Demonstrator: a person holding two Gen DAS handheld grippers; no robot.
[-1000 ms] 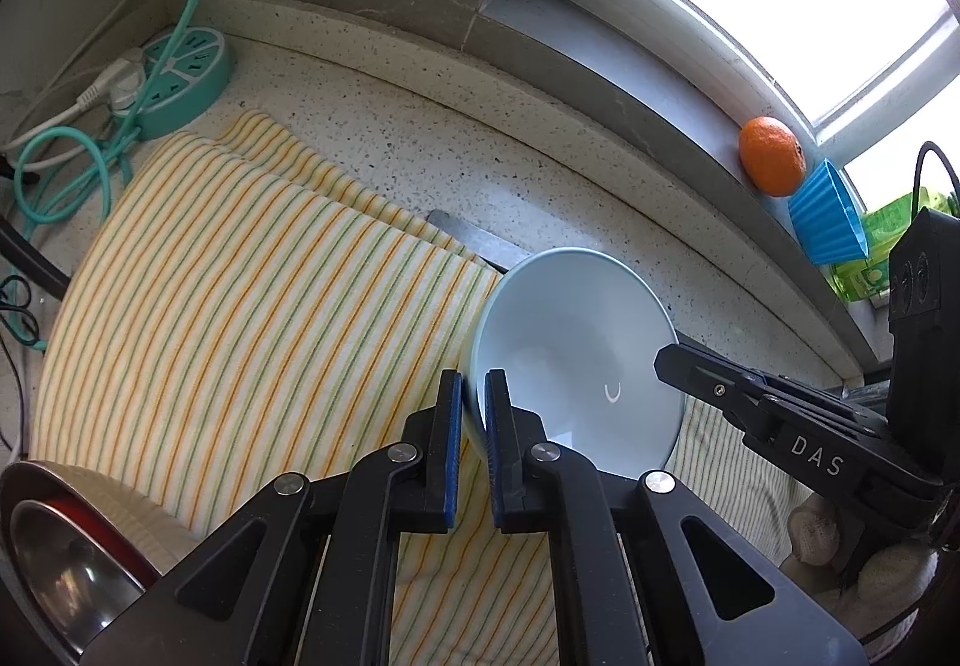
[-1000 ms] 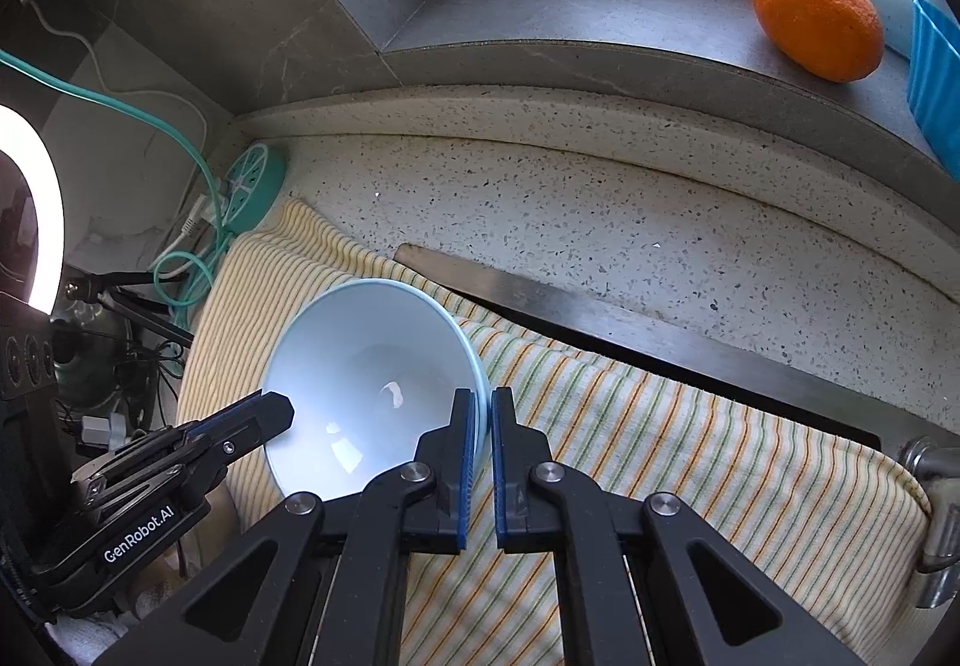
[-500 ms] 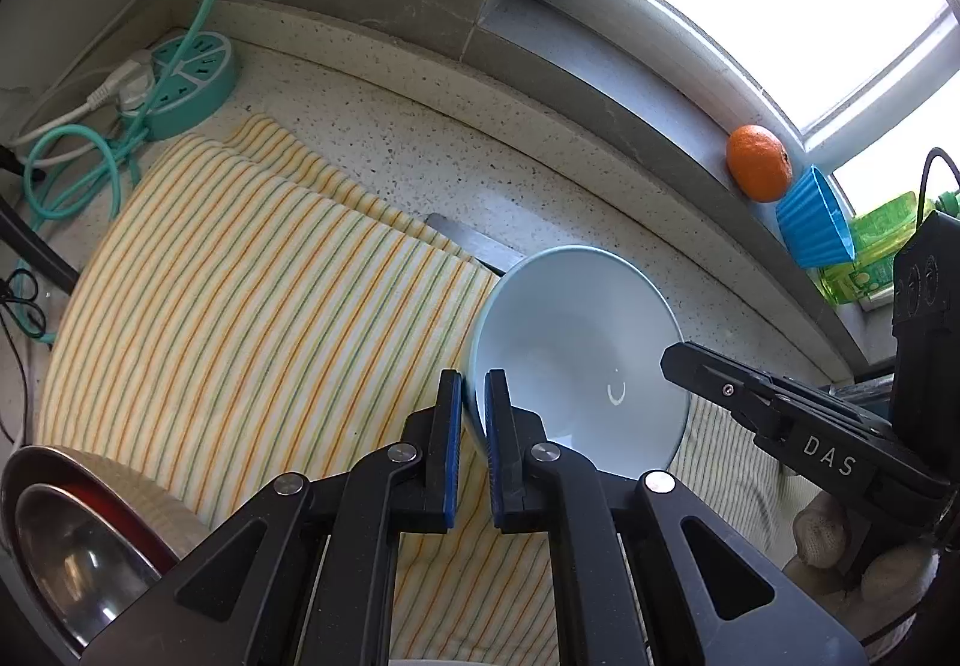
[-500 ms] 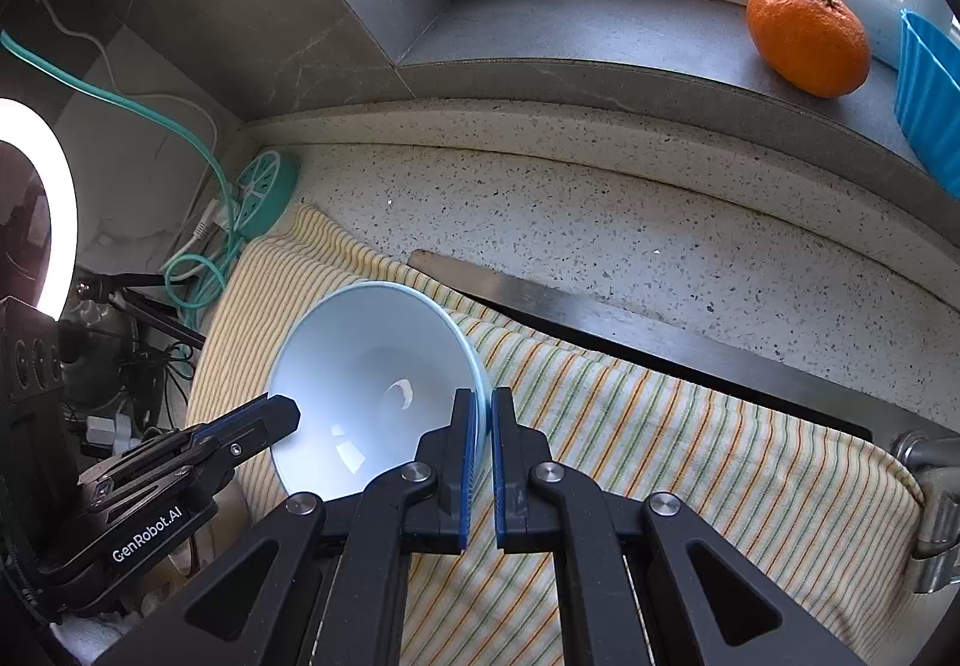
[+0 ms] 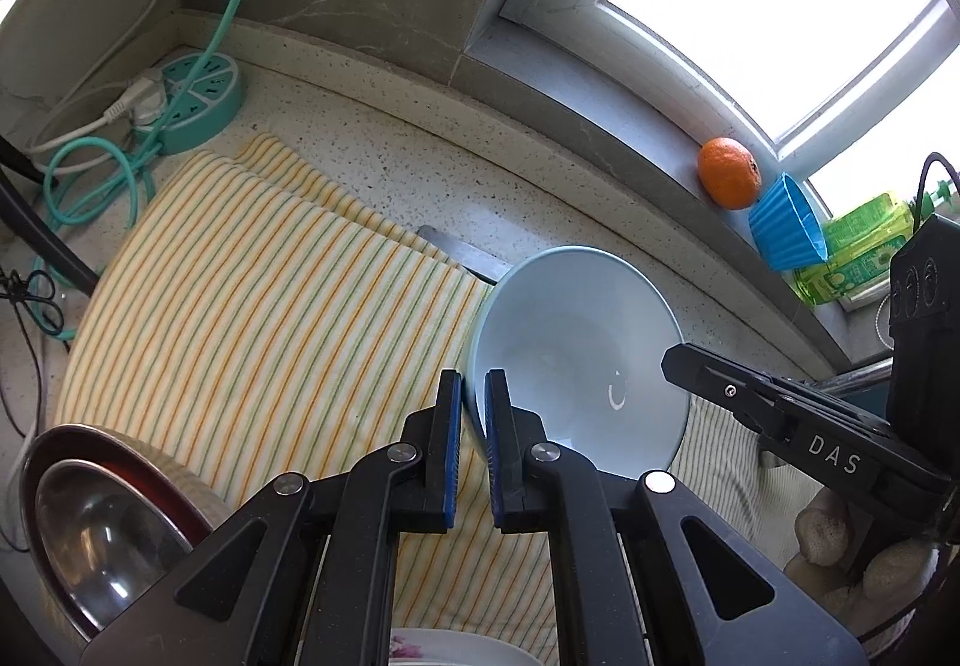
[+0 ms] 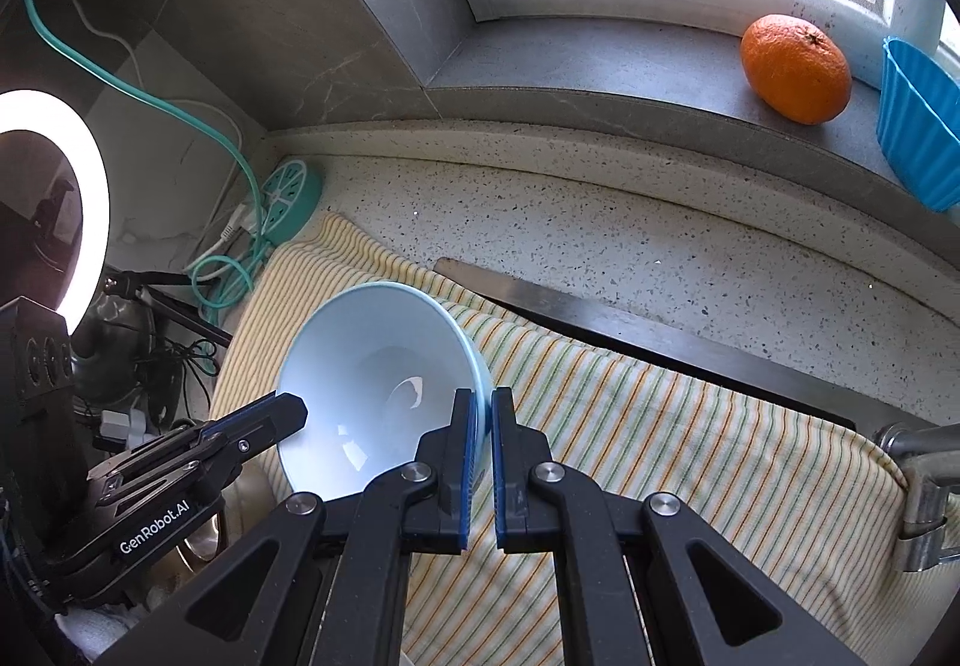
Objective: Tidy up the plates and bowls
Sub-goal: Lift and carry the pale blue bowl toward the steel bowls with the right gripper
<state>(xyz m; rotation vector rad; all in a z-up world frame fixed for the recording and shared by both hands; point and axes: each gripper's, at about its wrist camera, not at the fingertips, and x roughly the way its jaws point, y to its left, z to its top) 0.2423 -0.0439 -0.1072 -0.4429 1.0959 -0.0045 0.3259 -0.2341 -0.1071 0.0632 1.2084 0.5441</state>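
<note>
Both tongs have lifted the bowl (image 5: 579, 360) higher off the striped towel (image 5: 252, 306) — left gripper (image 5: 473, 450) and right gripper (image 6: 483, 465) each pinched shut on opposite rims, keeping it level.

The bench (image 5: 372, 138) is a pale speckled stone top running into a corner under a grey window sill (image 6: 600, 66). A yellow, green and white striped cloth (image 5: 240, 318) covers most of it — folded at its far edge, just beside a teal round power strip (image 5: 201, 93) with a white plug and a looped teal cable (image 5: 90, 174). On the sill sit an orange (image 6: 795, 69) and a blue ribbed cup (image 6: 918, 132), close together.
</note>
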